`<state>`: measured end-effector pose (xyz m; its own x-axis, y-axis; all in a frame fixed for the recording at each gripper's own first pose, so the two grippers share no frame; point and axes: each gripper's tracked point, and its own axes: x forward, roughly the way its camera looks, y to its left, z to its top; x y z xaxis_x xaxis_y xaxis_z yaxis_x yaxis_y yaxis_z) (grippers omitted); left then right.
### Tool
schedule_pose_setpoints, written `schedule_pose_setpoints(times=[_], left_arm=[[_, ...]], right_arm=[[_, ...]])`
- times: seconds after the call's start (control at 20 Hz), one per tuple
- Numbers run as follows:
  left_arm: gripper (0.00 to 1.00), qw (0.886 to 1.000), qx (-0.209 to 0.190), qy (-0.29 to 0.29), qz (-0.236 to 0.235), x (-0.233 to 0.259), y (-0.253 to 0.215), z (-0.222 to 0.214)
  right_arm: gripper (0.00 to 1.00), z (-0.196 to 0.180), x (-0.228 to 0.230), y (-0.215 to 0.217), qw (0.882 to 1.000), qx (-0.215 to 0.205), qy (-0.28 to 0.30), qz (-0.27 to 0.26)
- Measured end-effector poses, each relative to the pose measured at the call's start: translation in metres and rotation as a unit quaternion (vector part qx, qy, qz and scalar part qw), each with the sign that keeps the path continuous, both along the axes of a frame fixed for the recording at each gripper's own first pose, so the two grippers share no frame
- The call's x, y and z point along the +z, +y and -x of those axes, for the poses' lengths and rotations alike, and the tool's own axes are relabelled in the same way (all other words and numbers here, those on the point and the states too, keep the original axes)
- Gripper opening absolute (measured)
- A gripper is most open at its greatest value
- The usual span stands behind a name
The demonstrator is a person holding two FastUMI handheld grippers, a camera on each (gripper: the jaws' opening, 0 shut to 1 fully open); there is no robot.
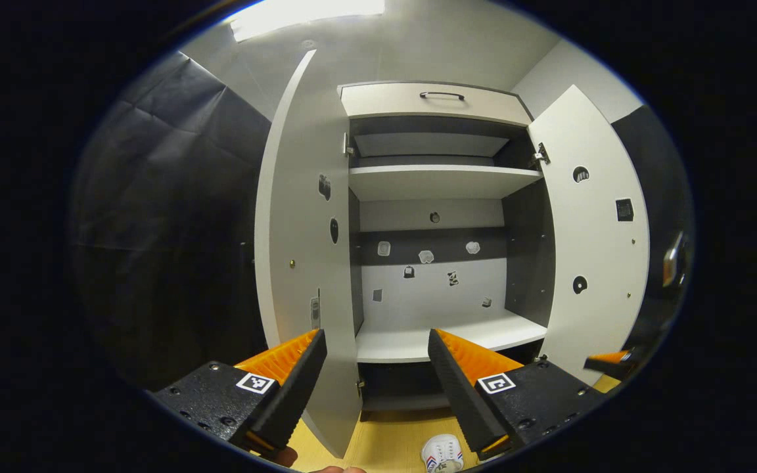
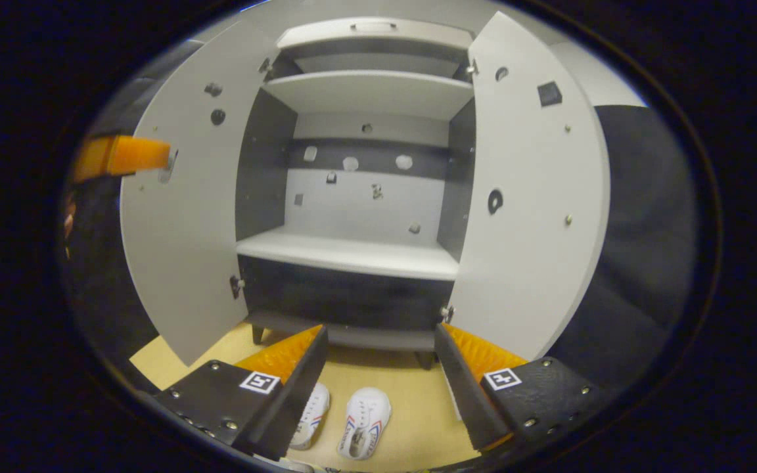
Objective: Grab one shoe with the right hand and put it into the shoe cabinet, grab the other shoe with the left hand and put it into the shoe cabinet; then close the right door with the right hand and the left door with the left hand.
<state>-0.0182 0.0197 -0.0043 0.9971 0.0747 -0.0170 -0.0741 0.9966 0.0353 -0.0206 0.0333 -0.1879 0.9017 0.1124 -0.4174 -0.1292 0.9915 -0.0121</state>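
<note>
My right tool (image 2: 378, 368) gapes wide, empty, above two shoes (image 2: 365, 420) on the floor. Left tool (image 1: 375, 368) equally wide, empty, facing the cabinet (image 2: 352, 253). Both doors (image 2: 529, 197) open, shelves bare. Nothing done yet: all four steps remain.

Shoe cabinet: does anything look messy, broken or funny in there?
Nothing looks broken or spilled. The shoe cabinet has both doors wide open and bare shelves, and two white shoes sit neatly side by side on the floor in front. Both grippers are open, holding nothing.
</note>
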Motion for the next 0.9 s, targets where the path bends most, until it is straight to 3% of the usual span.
schedule_pose_setpoints(times=[0.15,0.35,0.45,0.7,0.8,0.9], left_arm=[[0.96,1.0,0.009,0.002,-0.003,-0.001,0.007,0.003],[0.96,1.0,0.023,0.006,-0.004,-0.004,0.018,0.006],[0.94,0.999,0.031,0.008,-0.007,-0.004,0.025,0.008],[0.96,0.998,0.055,0.015,-0.014,-0.008,0.043,0.013],[0.94,0.998,0.064,0.018,-0.016,-0.009,0.049,0.014],[0.96,0.997,0.07,0.02,-0.019,-0.01,0.053,0.015]], right_arm=[[0.97,0.014,-0.077,0.011,0.997,0.019,0.078,0.007],[0.96,0.042,-0.17,0.026,0.98,0.046,0.194,0.012],[0.88,0.055,-0.203,0.029,0.97,0.046,0.24,0.012],[0.84,0.078,-0.262,0.031,0.945,0.04,0.323,0.023],[0.69,0.082,-0.281,0.033,0.938,0.039,0.345,0.017],[0.65,0.08,-0.29,0.039,0.934,0.05,0.353,0.016]])
